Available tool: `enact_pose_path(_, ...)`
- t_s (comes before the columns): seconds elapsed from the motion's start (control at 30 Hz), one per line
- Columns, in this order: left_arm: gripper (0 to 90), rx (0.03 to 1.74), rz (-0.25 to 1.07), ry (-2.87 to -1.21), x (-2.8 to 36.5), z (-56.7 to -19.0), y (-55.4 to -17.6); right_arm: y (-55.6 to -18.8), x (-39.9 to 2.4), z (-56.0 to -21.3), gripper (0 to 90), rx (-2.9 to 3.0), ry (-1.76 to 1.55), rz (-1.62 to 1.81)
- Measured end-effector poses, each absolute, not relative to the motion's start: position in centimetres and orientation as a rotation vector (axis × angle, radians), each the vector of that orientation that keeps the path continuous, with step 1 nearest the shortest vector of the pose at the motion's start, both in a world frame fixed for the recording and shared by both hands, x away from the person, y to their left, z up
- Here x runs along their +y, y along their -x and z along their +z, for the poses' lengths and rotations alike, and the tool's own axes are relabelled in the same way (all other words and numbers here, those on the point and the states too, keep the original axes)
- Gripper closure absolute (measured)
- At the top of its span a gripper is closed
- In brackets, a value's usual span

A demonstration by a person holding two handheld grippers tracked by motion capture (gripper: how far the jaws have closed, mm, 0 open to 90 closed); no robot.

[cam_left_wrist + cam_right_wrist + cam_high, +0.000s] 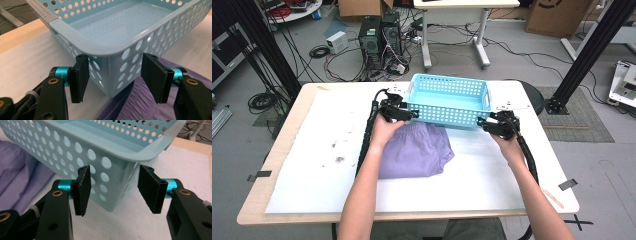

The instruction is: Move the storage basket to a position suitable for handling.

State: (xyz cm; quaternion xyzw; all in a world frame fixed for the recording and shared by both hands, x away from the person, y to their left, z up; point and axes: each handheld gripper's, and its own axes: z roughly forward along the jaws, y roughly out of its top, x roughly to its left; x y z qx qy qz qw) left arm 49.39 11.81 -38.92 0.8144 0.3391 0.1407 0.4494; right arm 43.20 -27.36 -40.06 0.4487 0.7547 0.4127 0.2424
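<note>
High view looks forward and down over the whole table (302, 165). Each gripper view sits close behind its fingers, facing a near corner of the basket (447, 100), shared by all views

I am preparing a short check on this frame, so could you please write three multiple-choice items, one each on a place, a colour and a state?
1. Where does the purple garment lie?
A. inside the basket
B. on the table, at the basket's near side
C. on the floor

2. What colour is the basket?
A. light blue
B. red
C. green

3. How are the left gripper and right gripper?
A. both open
B. both shut
C. one shut

Answers: B, it spreads on the white sheet by the basket; A, its perforated walls are light blue; A, each pair of fingers stands apart at a basket corner.
</note>
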Motion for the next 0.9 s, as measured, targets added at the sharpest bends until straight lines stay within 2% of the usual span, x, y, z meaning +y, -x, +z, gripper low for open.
enact_pose_path(0.43,41.3,0.896,0.358,-1.967,14.9,-38.6,-46.7,-43.9,-24.6,-39.3,47.4,2.087,-1.199,1.147)
enact_pose_path(0.9,38.9,0.895,0.395,-1.955,15.3,-40.4,-45.3,-43.5,-23.9,-40.5,45.8,2.123,-1.192,1.107)
